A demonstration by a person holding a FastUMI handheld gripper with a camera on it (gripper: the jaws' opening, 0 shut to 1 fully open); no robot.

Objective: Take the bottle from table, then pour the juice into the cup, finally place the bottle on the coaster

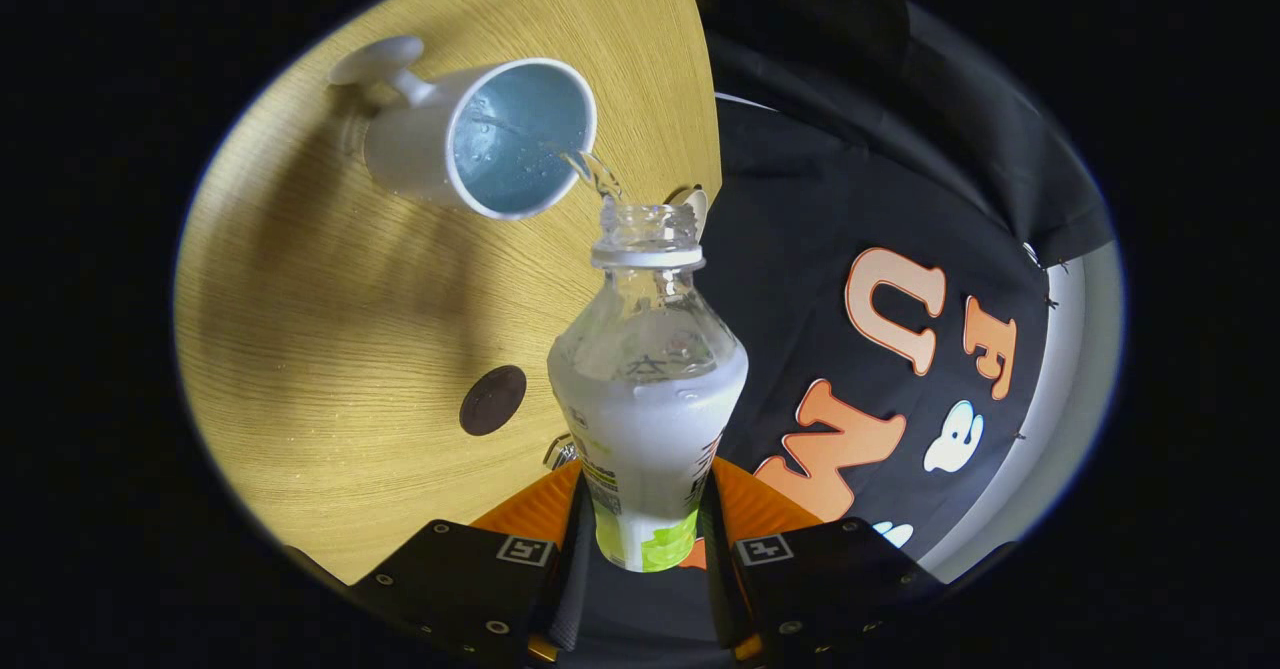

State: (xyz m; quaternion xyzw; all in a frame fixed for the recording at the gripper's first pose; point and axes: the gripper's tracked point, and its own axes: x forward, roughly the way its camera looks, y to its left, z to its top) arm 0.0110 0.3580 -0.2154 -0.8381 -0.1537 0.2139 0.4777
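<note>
Bottle (645, 389) uncapped, pinched between both fingers of the gripper (642, 539), tipped forward; thin clear stream runs from its mouth into the white cup (480, 139) just beyond. Cup stands on round wooden table (330, 309). Dark round coaster (492, 400) left of the bottle, apart from cup. Black cloth wall to the right.

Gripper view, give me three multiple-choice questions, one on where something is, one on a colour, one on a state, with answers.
1. Where is the coaster?
A. on the table, beside the bottle
B. under the cup
C. on the bottle

2. What colour is the cup inside?
A. red
B. pale blue
C. black

3. What is the gripper doing?
A. open, apart from everything
B. shut on the cup
C. shut on the bottle

Answers: 1 A, the dark disc lies on bare wood; 2 B, the white cup's interior is blue; 3 C, both fingers press the bottle while liquid runs into the cup.
</note>
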